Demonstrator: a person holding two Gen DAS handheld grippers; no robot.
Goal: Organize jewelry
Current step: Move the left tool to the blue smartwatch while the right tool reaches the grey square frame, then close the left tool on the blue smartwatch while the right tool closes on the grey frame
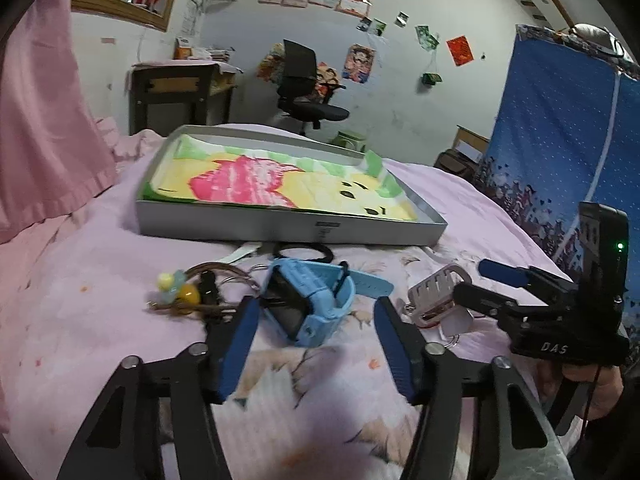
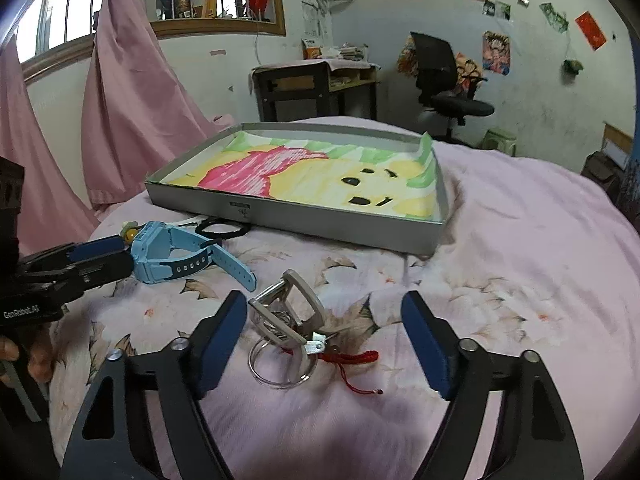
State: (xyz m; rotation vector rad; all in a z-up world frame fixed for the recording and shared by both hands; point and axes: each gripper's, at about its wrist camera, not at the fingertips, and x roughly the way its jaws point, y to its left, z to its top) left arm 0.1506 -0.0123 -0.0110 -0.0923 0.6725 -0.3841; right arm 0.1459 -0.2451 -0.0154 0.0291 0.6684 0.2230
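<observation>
A light blue watch (image 1: 310,304) lies on the pink bedspread between the open fingers of my left gripper (image 1: 314,308); it also shows in the right wrist view (image 2: 176,254). A silver metal clasp piece (image 2: 288,312) with a clear ring (image 2: 282,364) and a red cord bracelet (image 2: 352,360) lies between the open fingers of my right gripper (image 2: 324,312); the clasp also shows in the left wrist view (image 1: 436,296). A grey tray (image 1: 280,230) with a colourful paper lining stands behind them, also in the right wrist view (image 2: 320,222).
A beaded brown cord with yellow beads (image 1: 180,292) and a black hair tie (image 1: 304,254) lie left of and behind the watch. A pink curtain (image 1: 44,120) hangs at left. A desk (image 1: 176,92), an office chair (image 1: 308,92) and a blue cloth (image 1: 560,140) stand beyond the bed.
</observation>
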